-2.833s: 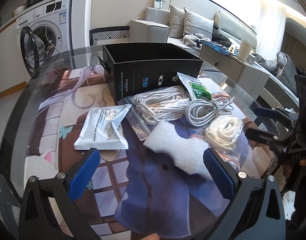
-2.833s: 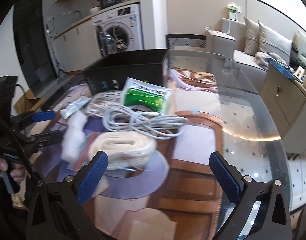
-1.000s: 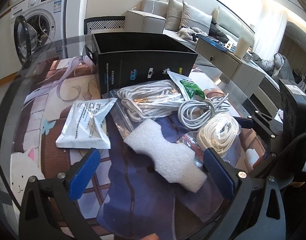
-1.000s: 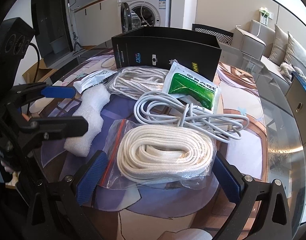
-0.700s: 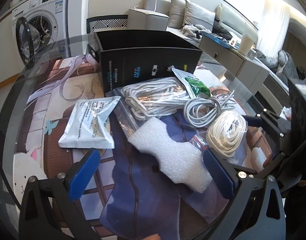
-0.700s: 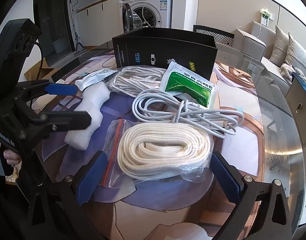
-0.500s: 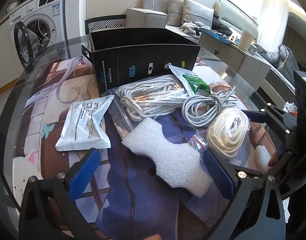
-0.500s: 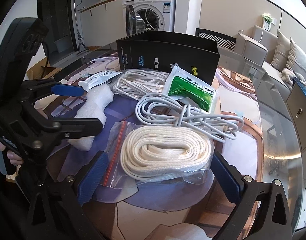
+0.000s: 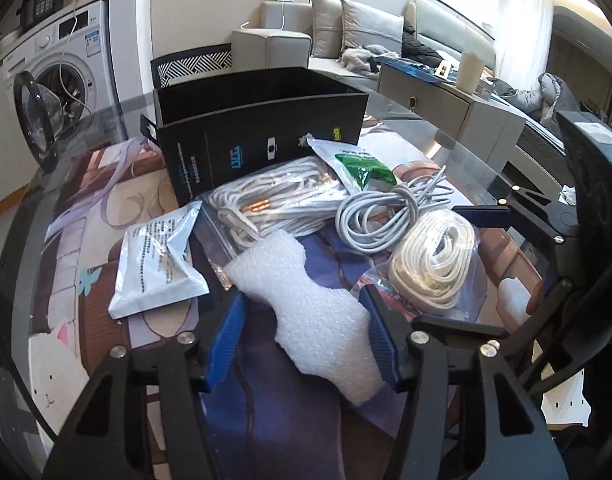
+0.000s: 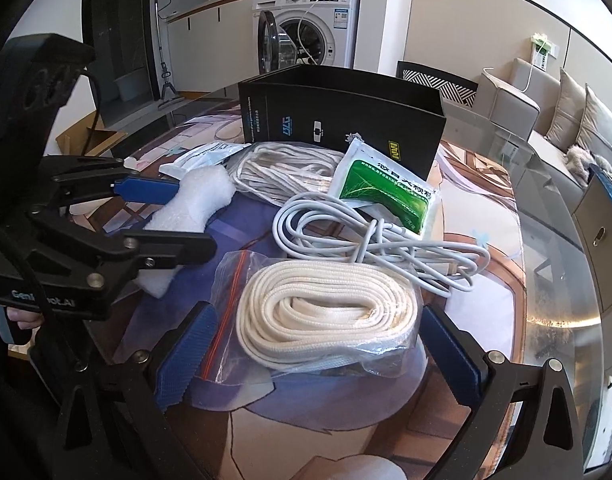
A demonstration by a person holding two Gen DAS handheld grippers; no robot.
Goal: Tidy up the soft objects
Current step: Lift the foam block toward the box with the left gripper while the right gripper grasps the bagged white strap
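A white foam piece (image 9: 306, 308) lies on the mat between the blue pads of my left gripper (image 9: 303, 336), whose jaws have closed in around it; it also shows in the right wrist view (image 10: 193, 208). My right gripper (image 10: 310, 356) is open, its pads on either side of a bagged coil of cream rope (image 10: 330, 320), which also shows in the left wrist view (image 9: 434, 256). Behind lie a grey cable (image 10: 370, 236), a green-printed pouch (image 10: 386, 192), a bagged white cord bundle (image 9: 273, 204) and a white foil packet (image 9: 157, 256). An open black box (image 9: 261, 128) stands at the back.
The objects lie on a printed mat over a round glass table (image 10: 554, 240). A washing machine (image 10: 310, 28) stands beyond the table, and a sofa (image 9: 346, 36) and a low cabinet (image 9: 446, 100) behind it. My left gripper (image 10: 117, 232) shows at the left of the right wrist view.
My left gripper's jaws have closed in from wide open onto the foam piece. My right gripper has moved forward, so the bagged rope coil now sits between its open pads.
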